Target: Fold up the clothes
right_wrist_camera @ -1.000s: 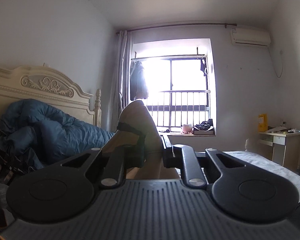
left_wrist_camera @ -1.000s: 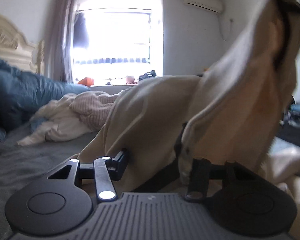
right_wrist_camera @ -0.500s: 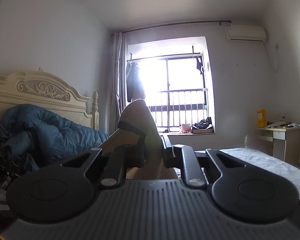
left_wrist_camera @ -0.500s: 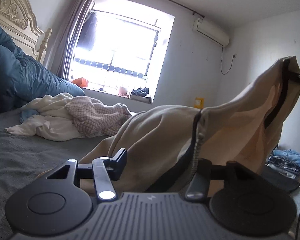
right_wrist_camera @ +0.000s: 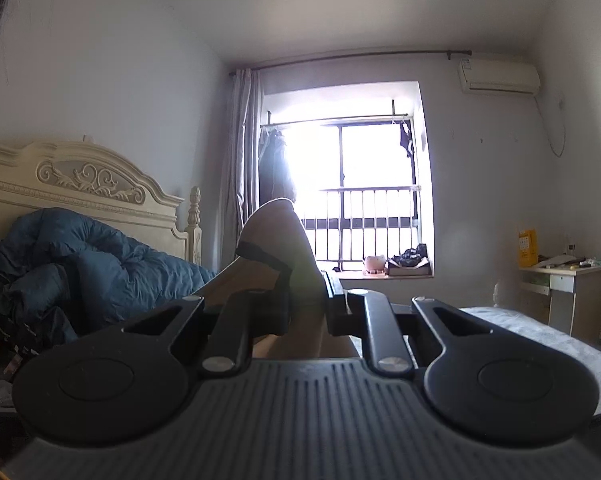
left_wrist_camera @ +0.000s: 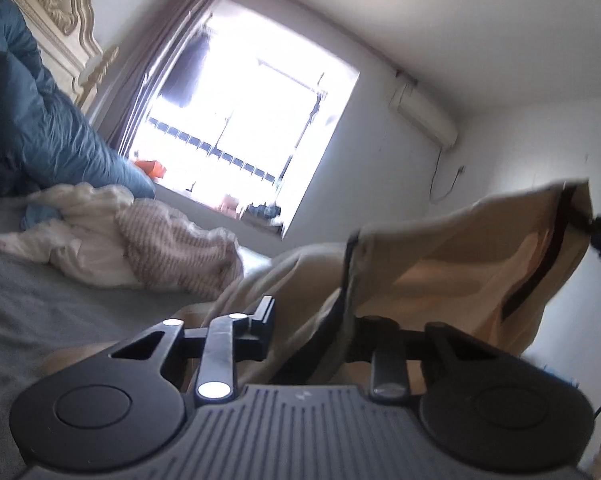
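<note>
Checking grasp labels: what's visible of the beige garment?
The beige garment looks like soft, thick cloth with black trim and a zipper edge. It is lifted off the grey bed, stretched between both grippers. The right gripper is shut on one edge; the left gripper's jaws are closing with cloth between them.

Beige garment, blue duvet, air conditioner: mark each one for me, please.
beige garment [left_wrist_camera: 452, 264], left wrist view, on the lifted cloth beside the dark trim.
blue duvet [right_wrist_camera: 112, 264], right wrist view, on the bunched quilt below the headboard.
air conditioner [right_wrist_camera: 498, 77], right wrist view, on the front of the wall unit.
</note>
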Motion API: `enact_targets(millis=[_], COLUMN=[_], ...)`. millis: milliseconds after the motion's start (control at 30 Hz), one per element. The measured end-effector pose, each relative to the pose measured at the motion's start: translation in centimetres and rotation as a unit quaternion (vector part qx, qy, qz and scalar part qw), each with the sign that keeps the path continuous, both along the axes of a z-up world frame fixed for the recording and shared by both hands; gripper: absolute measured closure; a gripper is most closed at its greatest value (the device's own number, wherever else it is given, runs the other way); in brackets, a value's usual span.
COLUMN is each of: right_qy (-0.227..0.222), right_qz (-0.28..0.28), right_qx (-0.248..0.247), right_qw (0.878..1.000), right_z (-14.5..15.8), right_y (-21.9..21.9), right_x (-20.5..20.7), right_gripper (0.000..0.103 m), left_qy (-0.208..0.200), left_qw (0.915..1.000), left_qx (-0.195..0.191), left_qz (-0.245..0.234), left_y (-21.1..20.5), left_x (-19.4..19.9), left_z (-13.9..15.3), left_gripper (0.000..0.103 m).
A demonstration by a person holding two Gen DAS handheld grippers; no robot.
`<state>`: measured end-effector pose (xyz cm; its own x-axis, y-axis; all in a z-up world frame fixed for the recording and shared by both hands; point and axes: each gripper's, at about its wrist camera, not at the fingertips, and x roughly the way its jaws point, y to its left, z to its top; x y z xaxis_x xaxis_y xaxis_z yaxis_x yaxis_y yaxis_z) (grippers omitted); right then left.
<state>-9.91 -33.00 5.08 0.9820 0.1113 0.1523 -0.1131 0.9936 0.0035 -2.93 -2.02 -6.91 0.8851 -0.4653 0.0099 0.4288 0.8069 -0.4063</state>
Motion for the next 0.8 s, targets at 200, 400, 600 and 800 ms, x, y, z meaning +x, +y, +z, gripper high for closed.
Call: enact_targets(millis=[200, 400, 600, 800], right_qy=[-0.026, -0.02, -0.018, -0.076], right_qz=[0.006, -0.003, -0.011, -0.02], right_qx=[-0.02, -0.022, -0.046, -0.064], right_qw=[0.999, 1.0, 0.999, 0.995], right_z=[1.8, 2.7, 3.5, 7.0], right_y=[1.8, 2.9, 3.5, 3.3], right_x=[-2.1, -2.8, -3.1, -4.9], right_gripper=[0.088, 0.088, 0.088, 0.089], left_qy=[-0.002, 0.042, -0.004, -0.121], left_qw=[0.9994, 0.9972, 0.9953, 0.984], left_qx=[0.029, 0.059, 0.053, 0.048], left_qz=[0.016, 0.021, 0.08, 0.122], left_y=[1.3, 0.4, 1.8, 4.6], left_x=[0.3, 1.4, 0.2, -2.9], left_z=[2.0, -1.7, 2.4, 12.7], left_gripper=[0.07, 0.056, 0.093, 0.096])
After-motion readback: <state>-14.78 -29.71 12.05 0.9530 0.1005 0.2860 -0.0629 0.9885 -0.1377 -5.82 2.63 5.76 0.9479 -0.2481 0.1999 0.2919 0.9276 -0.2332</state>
